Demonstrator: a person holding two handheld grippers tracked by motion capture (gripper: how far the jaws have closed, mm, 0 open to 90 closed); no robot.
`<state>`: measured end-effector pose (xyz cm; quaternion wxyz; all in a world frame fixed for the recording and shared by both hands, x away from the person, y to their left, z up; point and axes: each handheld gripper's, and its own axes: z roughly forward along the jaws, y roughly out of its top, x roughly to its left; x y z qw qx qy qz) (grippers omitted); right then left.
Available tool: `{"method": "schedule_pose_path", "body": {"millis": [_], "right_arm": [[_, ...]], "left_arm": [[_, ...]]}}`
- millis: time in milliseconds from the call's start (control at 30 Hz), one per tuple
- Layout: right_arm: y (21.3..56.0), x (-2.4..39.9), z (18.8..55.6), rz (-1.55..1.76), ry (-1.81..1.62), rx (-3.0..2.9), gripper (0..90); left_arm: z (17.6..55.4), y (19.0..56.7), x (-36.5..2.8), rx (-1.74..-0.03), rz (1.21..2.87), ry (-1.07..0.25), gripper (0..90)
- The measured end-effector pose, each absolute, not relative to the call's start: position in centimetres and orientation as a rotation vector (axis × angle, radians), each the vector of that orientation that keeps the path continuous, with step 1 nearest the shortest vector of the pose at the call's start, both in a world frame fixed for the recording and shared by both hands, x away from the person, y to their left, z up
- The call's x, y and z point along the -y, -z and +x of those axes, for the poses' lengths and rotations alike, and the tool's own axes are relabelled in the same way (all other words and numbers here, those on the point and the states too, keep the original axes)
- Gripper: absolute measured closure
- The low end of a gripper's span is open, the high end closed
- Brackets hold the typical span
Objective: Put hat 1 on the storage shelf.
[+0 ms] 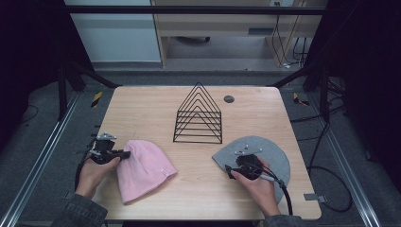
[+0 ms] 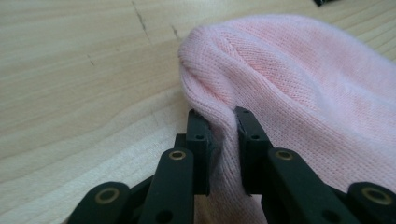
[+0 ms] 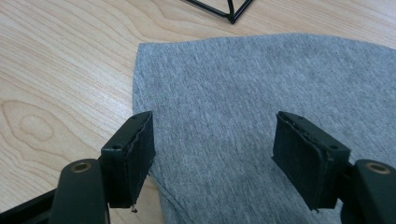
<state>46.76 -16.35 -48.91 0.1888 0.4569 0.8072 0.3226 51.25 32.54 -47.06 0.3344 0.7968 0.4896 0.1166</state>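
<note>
A pink knit beanie (image 1: pixel 143 169) lies on the left half of the wooden table (image 1: pixel 156 109). My left gripper (image 1: pixel 124 153) is shut on its left edge; in the left gripper view the jaws pinch a fold of the pink beanie (image 2: pixel 289 93), with the left gripper (image 2: pixel 223 140) low over the wood. A grey beanie (image 1: pixel 269 153) lies flat at the right. My right gripper (image 1: pixel 231 169) hovers open over its near-left part; in the right gripper view the grey beanie (image 3: pixel 243 102) spreads under the wide-apart jaws of the right gripper (image 3: pixel 212 154).
A black wire rack (image 1: pixel 199 116) of nested triangles stands at the table's middle back, and its corner (image 3: pixel 231 16) shows beyond the grey beanie. A round grey cable hole (image 1: pixel 229 99) sits behind it. Cables trail from both grippers off the front edge.
</note>
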Motion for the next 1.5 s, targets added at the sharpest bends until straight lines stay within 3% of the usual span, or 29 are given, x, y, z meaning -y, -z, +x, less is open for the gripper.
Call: {"method": "schedule_pose_path", "body": {"millis": [600,1067,1500], "right_arm": [[48.5,16.2,46.6,1.249,-0.918,-2.254,27.4],[46.9,15.7,45.5,1.181,-1.001,-2.212,27.5],[41.9,12.2,45.0,0.970,-1.083,-2.312,34.1]], "left_arm": [[47.1,40.9,-29.2,-1.013,2.088,-0.561,79.3],[46.7,34.6,-24.6,-0.766,2.174,-0.593,79.7],[47.2,27.8,-23.1,-0.648,2.189,-0.628,79.6]]}}
